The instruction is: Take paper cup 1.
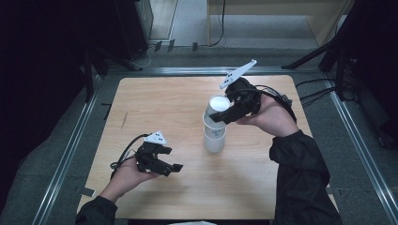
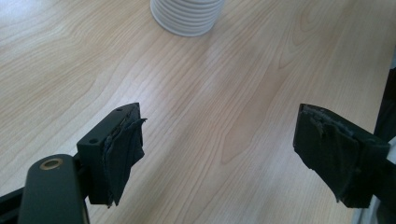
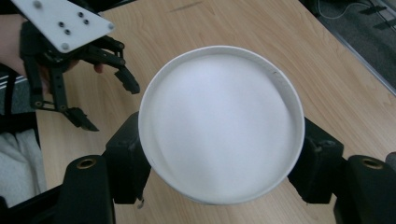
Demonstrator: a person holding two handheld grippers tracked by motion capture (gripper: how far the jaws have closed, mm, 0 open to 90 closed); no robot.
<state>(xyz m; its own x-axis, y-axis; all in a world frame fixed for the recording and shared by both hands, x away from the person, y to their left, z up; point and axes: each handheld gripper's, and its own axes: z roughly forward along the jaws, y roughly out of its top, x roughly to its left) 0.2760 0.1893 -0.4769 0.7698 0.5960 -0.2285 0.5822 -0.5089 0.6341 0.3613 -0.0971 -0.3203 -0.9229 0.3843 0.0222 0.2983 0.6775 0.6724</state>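
Cup-lifting step, by the look of it: top paper cup (image 1: 218,104) clamped between the jaws of the right gripper (image 1: 227,114), being drawn off the stack of cups (image 1: 215,136) standing near the middle of the wooden table (image 1: 155,103). Best done by pulling straight up along the stack's axis, with no tilt, so the rim does not catch and drag the next cup along. Keep the squeeze light; thin paper walls would likely buckle under more pressure. Hold the grip just under the rim, as now, where the cup is stiffest. In the right gripper view, cup (image 3: 219,123) seen from above, open mouth up, with one black pad (image 3: 128,158) pressed on its left wall and the other on its right, cup centred between them. Left gripper (image 1: 162,161) low over the near left of the table, jaws standing apart with nothing between, well apart from the stack; ribbed base of that stack (image 2: 187,16) ahead of its pads (image 2: 123,149). Could steady the lower cups if they start to rise.
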